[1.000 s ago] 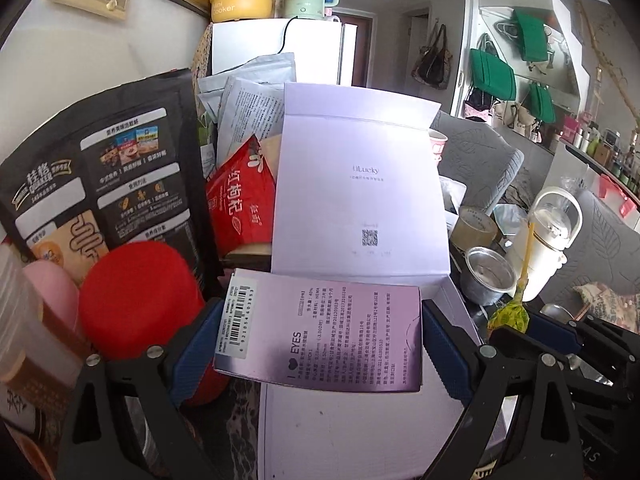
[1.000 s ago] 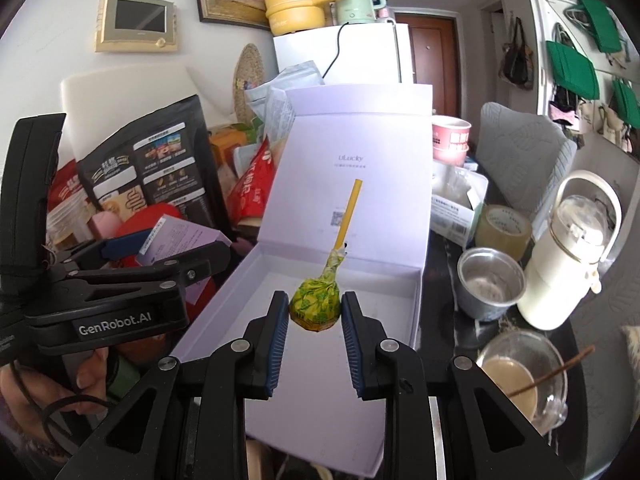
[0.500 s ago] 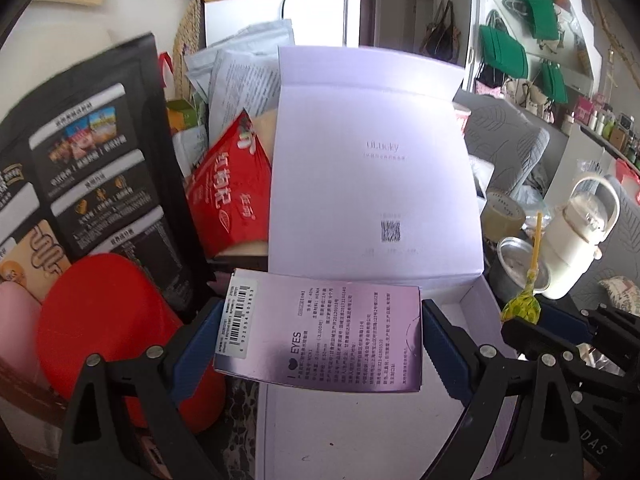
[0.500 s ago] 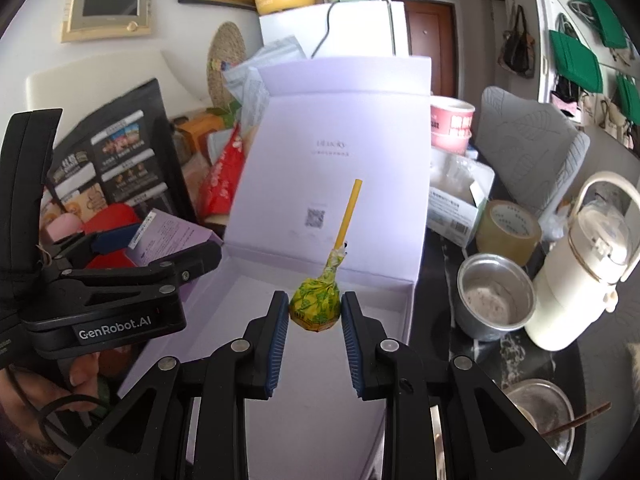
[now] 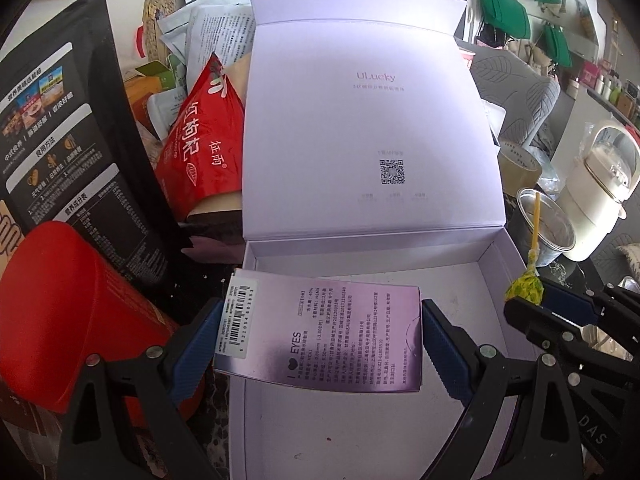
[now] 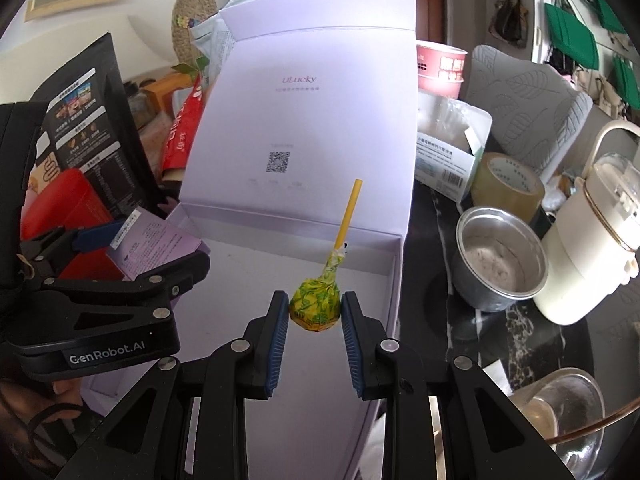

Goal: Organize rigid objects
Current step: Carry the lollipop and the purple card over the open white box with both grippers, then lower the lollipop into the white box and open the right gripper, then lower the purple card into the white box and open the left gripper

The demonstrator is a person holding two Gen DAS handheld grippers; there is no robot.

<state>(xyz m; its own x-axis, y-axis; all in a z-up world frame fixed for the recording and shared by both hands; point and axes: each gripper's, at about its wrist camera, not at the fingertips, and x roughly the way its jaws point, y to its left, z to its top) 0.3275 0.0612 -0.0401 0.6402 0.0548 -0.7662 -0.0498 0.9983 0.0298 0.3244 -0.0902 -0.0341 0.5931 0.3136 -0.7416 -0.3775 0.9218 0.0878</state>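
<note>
An open pale lilac gift box [image 5: 496, 276] [image 6: 394, 280] stands with its lid upright and its tray bare. My left gripper [image 5: 320, 336] is shut on a small purple carton [image 5: 320, 332], held over the tray's near left part; the carton also shows in the right wrist view [image 6: 156, 244]. My right gripper [image 6: 315, 312] is shut on a lollipop [image 6: 316, 308] in a yellow-green wrapper, its yellow stick pointing up, held over the tray's right side. The lollipop also shows in the left wrist view [image 5: 524, 290].
Left of the box are a red canister [image 5: 68, 320], a black food pouch [image 5: 68, 128] and a red snack bag [image 5: 200, 136]. To the right stand a steel cup [image 6: 500, 260], a tape roll [image 6: 508, 184], a white kettle [image 6: 592, 248] and a glass bowl [image 6: 560, 416].
Both grippers have moved forward and down toward the open box with their loads; the carton and the lollipop now hang over the tray.
</note>
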